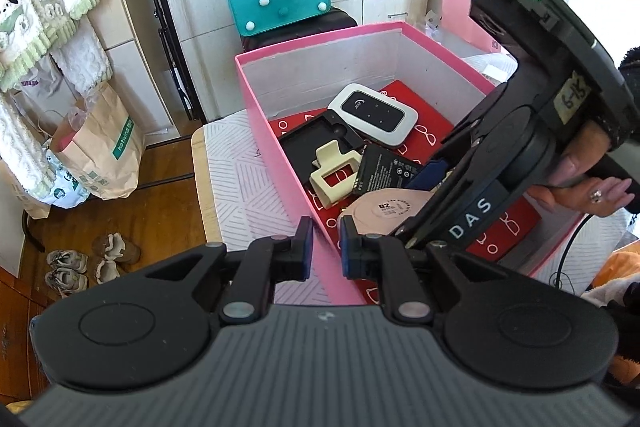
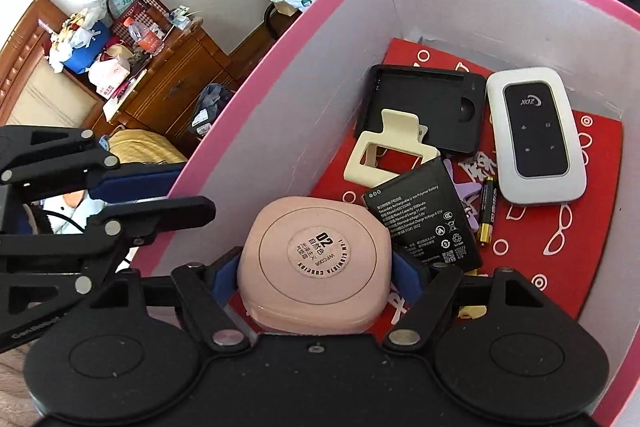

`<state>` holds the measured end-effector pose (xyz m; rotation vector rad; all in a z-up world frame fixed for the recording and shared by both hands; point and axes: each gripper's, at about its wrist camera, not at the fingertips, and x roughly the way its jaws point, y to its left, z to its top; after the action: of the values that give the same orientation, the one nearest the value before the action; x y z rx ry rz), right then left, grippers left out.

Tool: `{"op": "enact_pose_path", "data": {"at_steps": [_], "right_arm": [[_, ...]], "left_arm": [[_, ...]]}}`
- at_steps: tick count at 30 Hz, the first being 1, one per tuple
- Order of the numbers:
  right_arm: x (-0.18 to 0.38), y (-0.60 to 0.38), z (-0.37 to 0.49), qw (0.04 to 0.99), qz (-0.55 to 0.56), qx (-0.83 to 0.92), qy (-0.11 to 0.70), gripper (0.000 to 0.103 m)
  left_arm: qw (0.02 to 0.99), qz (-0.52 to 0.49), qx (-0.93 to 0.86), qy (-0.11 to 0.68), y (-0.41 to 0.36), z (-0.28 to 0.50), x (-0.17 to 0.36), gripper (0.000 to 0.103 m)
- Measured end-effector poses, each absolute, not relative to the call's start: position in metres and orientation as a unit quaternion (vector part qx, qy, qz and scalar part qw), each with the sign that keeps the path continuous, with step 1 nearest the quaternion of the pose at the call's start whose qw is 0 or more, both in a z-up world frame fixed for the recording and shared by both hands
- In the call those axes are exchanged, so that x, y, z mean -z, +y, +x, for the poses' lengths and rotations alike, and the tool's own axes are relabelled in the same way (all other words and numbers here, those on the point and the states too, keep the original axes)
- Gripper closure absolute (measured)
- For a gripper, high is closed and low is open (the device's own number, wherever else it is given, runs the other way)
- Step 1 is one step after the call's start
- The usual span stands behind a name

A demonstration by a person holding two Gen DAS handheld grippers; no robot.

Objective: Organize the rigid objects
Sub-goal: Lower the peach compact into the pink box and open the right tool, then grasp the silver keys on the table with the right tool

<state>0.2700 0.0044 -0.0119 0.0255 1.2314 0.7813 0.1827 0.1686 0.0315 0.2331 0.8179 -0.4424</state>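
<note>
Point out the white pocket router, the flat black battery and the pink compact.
white pocket router [image 2: 536, 135], right wrist view, dark front panel.
flat black battery [image 2: 424, 215], right wrist view, printed label face.
pink compact [image 2: 316, 259], right wrist view, round sticker on its top.

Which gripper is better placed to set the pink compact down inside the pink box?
Right. The right gripper already grips the pink compact inside the pink box; the left gripper only pinches the box wall.

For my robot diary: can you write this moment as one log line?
left gripper: shut on pink box wall | right gripper: holds pink compact inside box | stage: placing
</note>
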Motion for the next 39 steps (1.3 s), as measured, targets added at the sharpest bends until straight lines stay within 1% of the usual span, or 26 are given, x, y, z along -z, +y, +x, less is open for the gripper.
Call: {"op": "enact_pose_path", "data": {"at_steps": [3,6,10,12,18,23,25,26,30,35,36,37,38,39], "right_arm": [[0.01,0.006,0.268,0.755,-0.013,-0.357,0.55,0.023],[0.009,0.008,0.268,0.75,-0.034,-0.352,0.559,0.023],[0.004,-0.003,0.27,0.743,-0.007,-0.354,0.567,0.022],[-0.005,-0.013,0.267,0.749,0.003,-0.359,0.557,0.022],[-0.045,-0.061,0.243,0.793,0.024,-0.36,0.491,0.022],[-0.069,-0.116,0.217,0.852,0.038,-0.326,0.408,0.022],[-0.073,-0.138,0.206,0.891,0.036,-0.274,0.36,0.018],[-0.074,-0.147,0.2,0.908,0.029,-0.243,0.341,0.014],[-0.06,-0.18,0.194,0.933,-0.005,-0.172,0.317,0.013],[-0.033,-0.213,0.191,0.939,0.011,-0.145,0.31,0.014],[-0.026,-0.218,0.19,0.942,0.021,-0.135,0.307,0.016],[-0.02,-0.226,0.191,0.945,0.041,-0.116,0.304,0.024],[-0.013,-0.233,0.193,0.945,0.063,-0.099,0.304,0.028],[-0.008,-0.239,0.193,0.945,0.083,-0.09,0.304,0.036]], "left_arm": [[0.887,0.11,0.214,0.393,0.169,0.182,-0.031,0.091],[0.888,0.108,0.214,0.393,0.17,0.181,-0.031,0.091],[0.889,0.104,0.214,0.392,0.172,0.181,-0.031,0.091],[0.889,0.104,0.215,0.392,0.172,0.182,-0.032,0.091],[0.89,0.103,0.213,0.39,0.173,0.182,-0.031,0.091],[0.89,0.102,0.212,0.39,0.172,0.182,-0.031,0.091],[0.89,0.101,0.212,0.39,0.172,0.182,-0.031,0.091],[0.89,0.101,0.213,0.39,0.172,0.182,-0.031,0.091],[0.892,0.095,0.211,0.388,0.174,0.182,-0.03,0.091],[0.894,0.095,0.206,0.386,0.172,0.18,-0.029,0.091],[0.894,0.094,0.206,0.386,0.172,0.181,-0.029,0.091],[0.894,0.093,0.205,0.387,0.172,0.181,-0.029,0.091],[0.894,0.092,0.205,0.387,0.172,0.181,-0.029,0.091],[0.895,0.093,0.204,0.385,0.172,0.18,-0.029,0.091]]}}
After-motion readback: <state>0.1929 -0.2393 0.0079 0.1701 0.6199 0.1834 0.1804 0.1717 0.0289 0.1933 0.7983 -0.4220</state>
